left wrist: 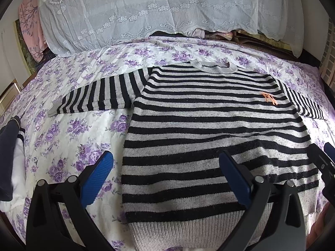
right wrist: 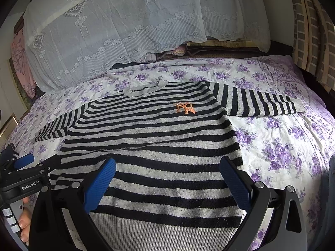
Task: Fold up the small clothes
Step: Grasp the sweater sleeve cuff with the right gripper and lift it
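Bed: the floral sheet (left wrist: 69, 138) gives a wide, flat working surface, which suits laying a garment out whole before any fold.

Lace cover: a white lace cloth (left wrist: 134, 14) drapes over a pile at the far side of the bed, well apart from the work, likely to keep that pile out of the way.

Sweater: the black-and-grey striped sweater (right wrist: 155, 138) lies face up in the middle of the sheet, collar toward the lace cover, ribbed hem nearest the cameras. It looks spread and ready; no fold seems made yet.

Sleeves: the left sleeve (left wrist: 94, 96) and the right sleeve (right wrist: 259, 102) stretch straight out to either side, flat on the sheet, so each can be turned in over the body as a first fold.

Dark garment: a dark piece with a white part (left wrist: 10, 156) sits at the left edge of the bed, apart from the sweater; what it is I cannot tell.

Left gripper: the left gripper (left wrist: 165, 179) hovers above the sweater's lower left edge with its blue fingers spread wide and nothing between them, one finger over the sheet, one over the knit.

Right gripper: the right gripper (right wrist: 167, 179) hangs over the lower body near the hem, likewise spread apart and empty, both fingers above the stripes.

Logo: a small orange embroidered mark (right wrist: 186, 108) on the chest shows the front side is up.
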{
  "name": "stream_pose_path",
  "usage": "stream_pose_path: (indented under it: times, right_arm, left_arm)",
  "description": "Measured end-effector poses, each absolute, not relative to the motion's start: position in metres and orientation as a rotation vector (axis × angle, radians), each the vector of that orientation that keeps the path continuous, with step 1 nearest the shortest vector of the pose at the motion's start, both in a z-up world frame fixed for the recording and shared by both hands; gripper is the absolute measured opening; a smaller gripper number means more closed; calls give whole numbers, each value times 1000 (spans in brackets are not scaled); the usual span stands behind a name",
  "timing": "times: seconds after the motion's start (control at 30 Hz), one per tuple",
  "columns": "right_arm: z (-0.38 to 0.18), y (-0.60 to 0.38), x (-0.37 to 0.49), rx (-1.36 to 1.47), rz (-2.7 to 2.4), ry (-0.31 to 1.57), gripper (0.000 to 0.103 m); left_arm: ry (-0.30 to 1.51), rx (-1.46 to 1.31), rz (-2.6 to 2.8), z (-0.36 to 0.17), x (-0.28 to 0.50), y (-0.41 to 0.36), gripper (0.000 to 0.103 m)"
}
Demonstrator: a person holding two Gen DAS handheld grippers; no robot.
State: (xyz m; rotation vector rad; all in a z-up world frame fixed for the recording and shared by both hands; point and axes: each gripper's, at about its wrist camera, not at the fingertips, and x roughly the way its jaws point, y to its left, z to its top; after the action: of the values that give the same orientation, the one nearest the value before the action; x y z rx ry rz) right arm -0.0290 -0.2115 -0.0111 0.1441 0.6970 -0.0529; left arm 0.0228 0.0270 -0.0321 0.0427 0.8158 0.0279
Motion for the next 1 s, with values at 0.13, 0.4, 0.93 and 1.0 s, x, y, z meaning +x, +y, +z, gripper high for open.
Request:
stream_pose_path:
  times: [0.13, 0.4, 0.93, 1.0]
  right_arm:
    - [-21, -228, -26, 164, -70, 705, 100]
    - [-19, -276, -8, 217, -119, 717, 100]
    - [-73, -490, 20, 1089, -291, 598, 98]
    - [-80, -501, 28, 1142, -325, 570, 95]
  left_arm:
    - [836, 26, 43, -36, 31, 36, 98]
    - [868, -5, 79, -38, 61, 70, 98]
    - [1003, -368, 252, -86, 167, 175, 98]
    - [979, -341, 285, -86, 176, 171, 98]
